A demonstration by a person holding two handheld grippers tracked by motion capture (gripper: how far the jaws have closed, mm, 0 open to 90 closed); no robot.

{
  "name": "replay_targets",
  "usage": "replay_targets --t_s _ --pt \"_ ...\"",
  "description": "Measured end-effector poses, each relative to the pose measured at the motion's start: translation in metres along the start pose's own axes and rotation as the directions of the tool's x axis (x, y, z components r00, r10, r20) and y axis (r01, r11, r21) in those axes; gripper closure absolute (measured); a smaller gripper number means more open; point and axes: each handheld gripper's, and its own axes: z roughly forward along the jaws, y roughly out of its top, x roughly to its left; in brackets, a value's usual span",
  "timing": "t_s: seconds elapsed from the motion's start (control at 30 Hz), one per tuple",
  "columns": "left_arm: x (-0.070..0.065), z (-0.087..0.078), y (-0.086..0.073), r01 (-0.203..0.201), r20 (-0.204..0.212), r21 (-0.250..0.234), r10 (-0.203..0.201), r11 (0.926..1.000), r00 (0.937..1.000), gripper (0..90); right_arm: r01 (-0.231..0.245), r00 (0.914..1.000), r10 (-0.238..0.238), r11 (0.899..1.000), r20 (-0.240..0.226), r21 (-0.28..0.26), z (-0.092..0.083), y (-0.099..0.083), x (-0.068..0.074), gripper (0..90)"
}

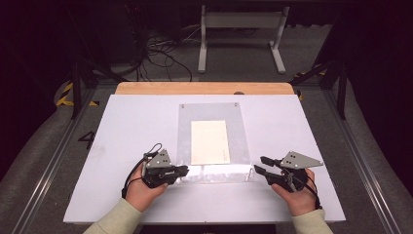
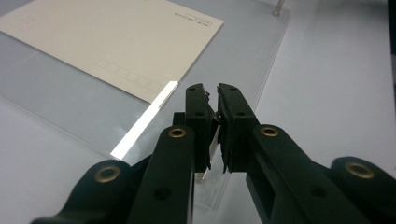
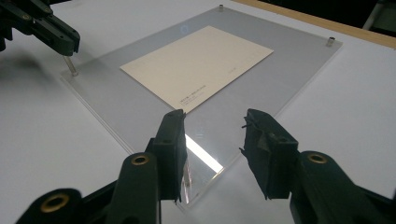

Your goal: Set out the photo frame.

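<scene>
— High view? 
— A clear panel (image 1: 212,141) lies on the white worktop (image 1: 131,126), a cream card (image 1: 209,142) beneath it.

— Left gripper view? 
— Left hand-held gripper (image 2: 212,95) clamps a metal pin (image 2: 214,140) at the panel's near corner.

— Right gripper view? 
— Right hand-held gripper (image 3: 212,122) gapes wide over another corner.

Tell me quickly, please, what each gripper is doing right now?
Left gripper: shut on the corner pin of the clear panel.
Right gripper: open, holding nothing.

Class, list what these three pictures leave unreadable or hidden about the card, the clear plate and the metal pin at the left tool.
- Print on the card: too small and blurred, all views.
- Pin top, right gripper view: hidden by the left tool.
- Clear plate's near corner, left gripper view: behind the jaws.
- Whether the left tool grips the pin: unclear.
</scene>
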Motion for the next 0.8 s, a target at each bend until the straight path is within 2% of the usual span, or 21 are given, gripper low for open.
replay_targets --t_s 0.03,0.1,0.17,0.2,0.3,0.43,0.5,0.6,0.67,0.7,0.8 --pt "0.0 0.0 0.0005 -0.017 -0.006 0.003 0.017 0.9998 0.9998 84.6 0.001 1.0 -0.001 1.0 0.0 0.0 -0.0001 0.0 0.0001 57.6" --pt "0.0001 -0.0003 0.0005 -0.026 -0.004 0.009 0.026 0.9996 0.9997 84.7 0.001 1.0 -0.001 1.0 0.0 0.0 -0.0002 0.0 0.0002 57.6" --pt "0.0001 -0.0002 0.0 -0.02 0.0 0.005 0.02 0.9998 0.9998 84.8 0.002 1.0 -0.002 1.0 0.001 0.0 -0.0002 0.0001 0.0004 57.6" --pt "-0.0005 -0.0002 0.0 -0.042 -0.006 0.008 0.042 0.9991 0.9991 84.8 0.002 1.0 -0.002 1.0 0.001 0.0 -0.0002 0.0001 0.0004 57.6" --pt "-0.0041 -0.0006 0.0036 -0.004 -0.035 0.044 0.006 0.999 0.9994 84.9 0.003 1.0 -0.003 1.0 0.002 0.001 -0.0006 0.0001 0.0006 57.5" --pt "-0.0036 -0.0001 0.0015 0.006 -0.03 0.026 -0.005 0.9997 0.9995 84.9 0.004 1.0 -0.004 1.0 0.002 -0.001 -0.0013 0.0001 0.001 57.5" --pt "-0.0037 0.0005 -0.0001 0.024 -0.031 0.011 -0.024 0.9996 0.9992 84.9 0.001 1.0 -0.001 1.0 0.002 0.002 -0.0016 -0.0003 0.0011 57.6" --pt "-0.0045 0.0011 0.0011 0.022 -0.042 0.017 -0.022 0.9996 0.9989 84.9 0.004 1.0 -0.004 1.0 -0.002 0.002 -0.001 -0.0002 0.0016 57.9" --pt "-0.0014 0.0008 -0.0003 0.032 -0.02 0.009 -0.031 0.9995 0.9993 84.9 0.005 1.0 -0.005 1.0 -0.005 0.001 -0.0005 0.0 0.0023 58.0" --pt "-0.0011 0.0003 0.0005 0.029 -0.019 0.019 -0.029 0.9994 0.9994 84.9 0.008 1.0 -0.008 1.0 -0.005 0.003 -0.0004 0.0002 0.0025 58.0" --pt "-0.0029 0.0006 0.0028 -0.009 -0.022 0.042 0.01 0.9991 0.9997 85.1 0.01 0.9999 -0.01 1.0 -0.006 0.005 0.0001 0.0002 0.0025 58.1"
